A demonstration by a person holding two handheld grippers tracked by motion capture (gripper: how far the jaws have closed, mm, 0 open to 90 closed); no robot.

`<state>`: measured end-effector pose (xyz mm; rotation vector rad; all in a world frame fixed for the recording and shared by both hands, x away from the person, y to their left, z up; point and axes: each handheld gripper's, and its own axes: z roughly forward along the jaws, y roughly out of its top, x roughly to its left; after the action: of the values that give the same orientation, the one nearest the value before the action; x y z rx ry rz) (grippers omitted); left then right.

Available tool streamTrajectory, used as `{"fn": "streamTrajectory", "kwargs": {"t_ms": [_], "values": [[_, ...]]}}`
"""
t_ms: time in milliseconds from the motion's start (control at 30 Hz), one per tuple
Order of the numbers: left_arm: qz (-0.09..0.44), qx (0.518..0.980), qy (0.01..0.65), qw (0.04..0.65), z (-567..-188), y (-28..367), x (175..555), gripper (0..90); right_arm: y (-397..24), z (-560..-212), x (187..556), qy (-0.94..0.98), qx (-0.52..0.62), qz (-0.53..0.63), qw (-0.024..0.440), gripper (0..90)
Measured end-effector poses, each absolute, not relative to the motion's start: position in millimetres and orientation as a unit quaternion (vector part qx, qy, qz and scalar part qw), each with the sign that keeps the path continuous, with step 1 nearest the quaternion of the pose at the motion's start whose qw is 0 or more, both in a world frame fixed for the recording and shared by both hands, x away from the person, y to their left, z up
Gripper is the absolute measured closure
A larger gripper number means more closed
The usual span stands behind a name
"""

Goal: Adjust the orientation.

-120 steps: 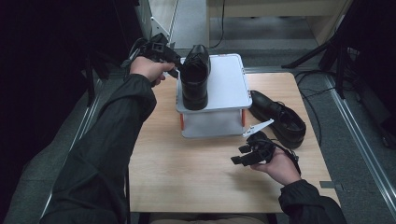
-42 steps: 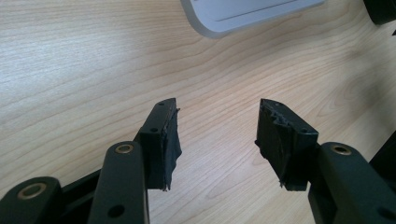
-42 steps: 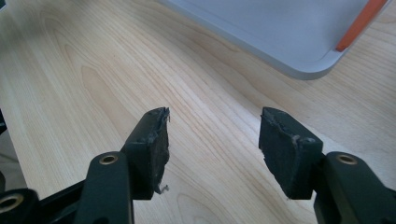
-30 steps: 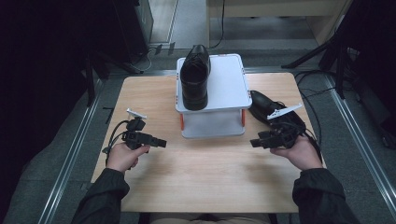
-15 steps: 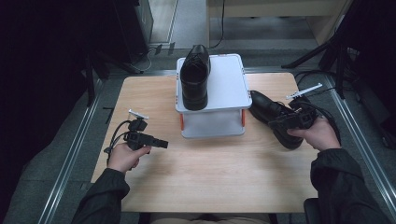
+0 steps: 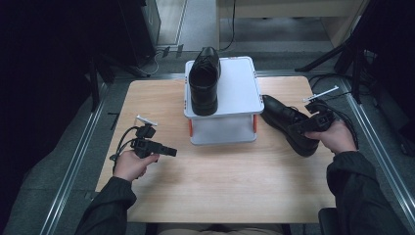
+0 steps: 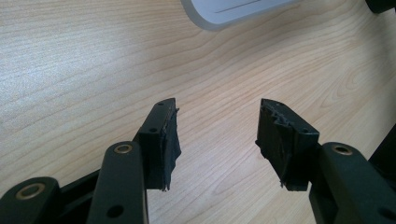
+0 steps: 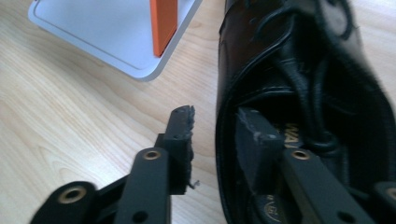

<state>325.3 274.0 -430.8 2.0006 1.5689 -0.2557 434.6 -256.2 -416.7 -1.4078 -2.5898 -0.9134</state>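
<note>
The black shoe [image 6: 286, 122] lies on the desk [image 6: 220, 186] just right of the white stand [image 6: 235, 93], its toe pointing toward the stand's back corner and its heel end toward the person's right hand. In the right gripper view the shoe [image 8: 303, 93] fills the right side, laces and the printed insole visible through the opening. The right claw [image 8: 215, 140] straddles the side wall of that opening: one jaw is inside the shoe against the lining, the other stands outside with a thin gap of desk between its pad and the leather. Its jaws have just been closing, with the shoe's wall between them, and the outer pad does not press on it. In the high view the right claw [image 6: 304, 128] sits over the shoe's heel end, held by the right hand [image 6: 335, 137].

A second black shoe [image 6: 204, 81] rests on top of the stand, along its left edge, toe toward the person. The stand has orange legs [image 8: 163, 23].

The left claw [image 7: 215, 135] is open and holds nothing, with bare wood between its jaws. In the high view it hovers low over the desk's left part [image 6: 164, 151], well apart from the stand, pointing right.
</note>
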Motion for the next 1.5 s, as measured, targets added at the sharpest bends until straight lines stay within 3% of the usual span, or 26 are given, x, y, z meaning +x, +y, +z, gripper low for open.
{"fn": "streamTrajectory", "kwargs": {"t_ms": [67,200,400,1133,1300,1500], "values": [[-0.096,0.750,0.588,0.289,-430.9,273.9,325.2,47.5,-255.0,-417.0,435.1,-0.838,-0.459,-0.292,0.029,72.7],[-0.098,0.752,0.586,0.288,-431.2,273.6,325.1,47.5,-248.9,-420.0,437.6,-0.838,-0.475,-0.269,0.023,85.6],[-0.099,0.750,0.588,0.287,-431.8,274.0,325.6,47.6,-245.7,-418.1,439.2,-0.828,-0.497,-0.258,0.027,87.1],[-0.105,0.745,0.592,0.289,-432.3,276.9,325.4,47.7,-200.5,-417.8,455.6,-0.780,-0.561,-0.265,0.084,84.8],[-0.104,0.746,0.591,0.289,-432.6,276.4,325.2,47.6,-202.5,-419.1,455.7,-0.789,-0.547,-0.268,0.083,75.8],[-0.105,0.746,0.591,0.288,-432.7,277.6,325.4,47.6,-212.6,-405.0,456.0,-0.787,-0.547,-0.271,0.088,73.6]]}}
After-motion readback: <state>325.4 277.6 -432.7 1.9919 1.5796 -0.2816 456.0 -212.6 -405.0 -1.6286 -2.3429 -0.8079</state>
